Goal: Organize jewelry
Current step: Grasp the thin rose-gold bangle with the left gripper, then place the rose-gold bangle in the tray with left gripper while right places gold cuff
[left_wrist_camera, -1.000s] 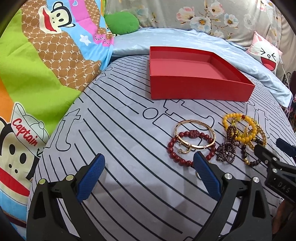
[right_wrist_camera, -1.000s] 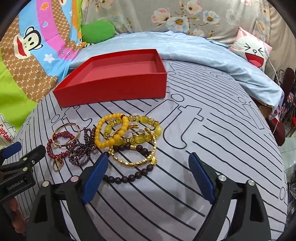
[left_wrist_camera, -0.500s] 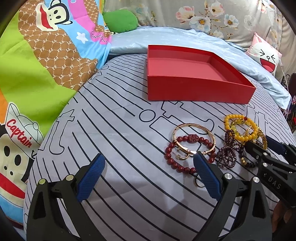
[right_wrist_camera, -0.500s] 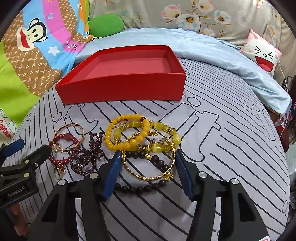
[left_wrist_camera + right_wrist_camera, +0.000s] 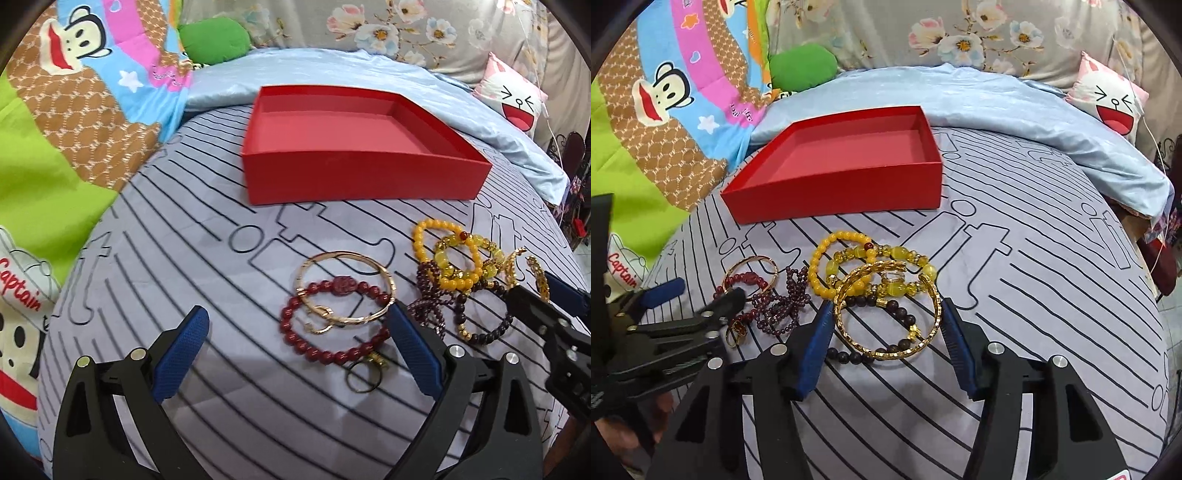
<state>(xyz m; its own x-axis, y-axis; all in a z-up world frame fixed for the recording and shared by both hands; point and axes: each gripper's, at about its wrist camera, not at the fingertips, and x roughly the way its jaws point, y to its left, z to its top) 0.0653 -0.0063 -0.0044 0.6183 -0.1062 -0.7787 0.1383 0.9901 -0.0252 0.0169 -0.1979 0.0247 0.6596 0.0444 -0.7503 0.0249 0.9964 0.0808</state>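
Note:
An empty red box point(image 5: 354, 173) point(image 5: 842, 173) stands at the back of the striped grey sheet. In front of it lies jewelry: a dark red bead bracelet point(image 5: 332, 325) under a thin gold bangle point(image 5: 345, 288), a garnet strand point(image 5: 783, 306), yellow bead bracelets point(image 5: 842, 258) and a gold chain bangle point(image 5: 890, 314) over a dark bead bracelet. My left gripper point(image 5: 295, 343) is open around the red bracelet and thin bangle. My right gripper point(image 5: 886, 339) has closed onto both sides of the gold chain bangle, which is tilted up.
A small ring point(image 5: 364, 376) lies near the red bracelet. A pale blue quilt point(image 5: 997, 103) lies behind the box, a cartoon blanket point(image 5: 74, 110) at left, and a pink face pillow point(image 5: 1112, 99) at right. The bed edge drops at right.
My right gripper moved forward and narrowed from wide open onto the gold chain bangle, tilting it up. My left gripper moved forward toward the red bracelet, still open.

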